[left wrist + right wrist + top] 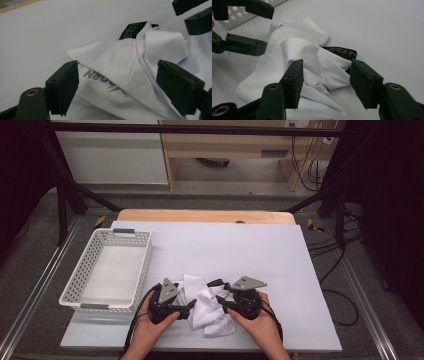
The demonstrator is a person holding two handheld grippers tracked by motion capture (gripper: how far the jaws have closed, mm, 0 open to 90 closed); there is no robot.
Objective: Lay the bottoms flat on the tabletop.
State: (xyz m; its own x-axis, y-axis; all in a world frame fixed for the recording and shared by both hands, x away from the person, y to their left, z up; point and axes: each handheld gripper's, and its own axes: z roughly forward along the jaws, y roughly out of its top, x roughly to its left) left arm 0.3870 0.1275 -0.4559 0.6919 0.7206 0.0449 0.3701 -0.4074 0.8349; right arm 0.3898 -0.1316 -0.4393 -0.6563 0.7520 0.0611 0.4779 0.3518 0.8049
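A white basket (107,270) with small holes sits at the left edge of the table (240,245). Nothing is inside it. Black cables (335,250) lie on the floor (370,285) at the right.

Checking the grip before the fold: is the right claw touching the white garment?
Touching. The right gripper view shows the right claw astride a fold of the white garment, its left pad against the cloth.

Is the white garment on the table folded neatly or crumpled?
Crumpled. The white garment lies in a bunched heap with irregular creases between both grippers; its black waistband sticks out from under a fold.
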